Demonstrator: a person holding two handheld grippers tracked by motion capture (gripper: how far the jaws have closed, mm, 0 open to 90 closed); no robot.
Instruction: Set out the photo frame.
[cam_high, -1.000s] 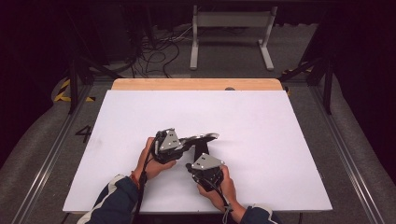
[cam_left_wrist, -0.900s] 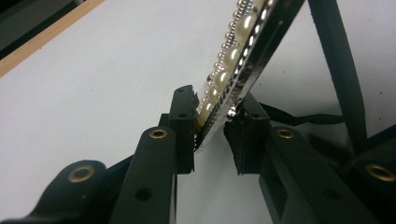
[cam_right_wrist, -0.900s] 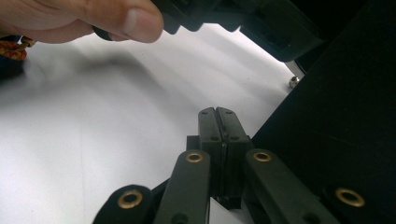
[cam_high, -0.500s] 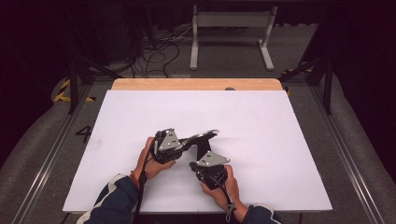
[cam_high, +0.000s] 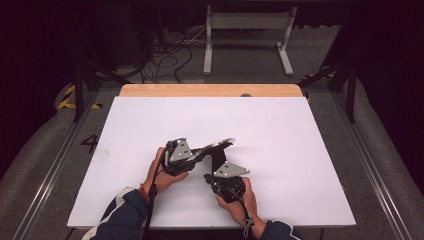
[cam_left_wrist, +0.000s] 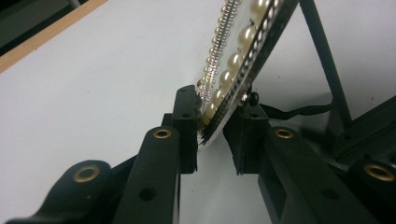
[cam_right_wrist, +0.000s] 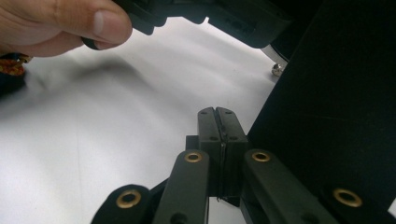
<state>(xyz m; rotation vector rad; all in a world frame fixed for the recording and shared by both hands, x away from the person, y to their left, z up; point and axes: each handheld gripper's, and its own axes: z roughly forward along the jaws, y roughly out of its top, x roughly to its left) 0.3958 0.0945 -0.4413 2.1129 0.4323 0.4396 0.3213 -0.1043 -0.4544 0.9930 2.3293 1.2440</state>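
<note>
White table bears one pearl-edged frame, two grippers.

A recording lab is suggested: a white-covered table is framed by dark curtains, metal rails and loose floor cables.

Desk wide open ahead & to both sides, room to pass. Only blockers sit near front edge: pearl frame w/ its black back stand, tilted, wedged betw. left tool & right tool.
</note>
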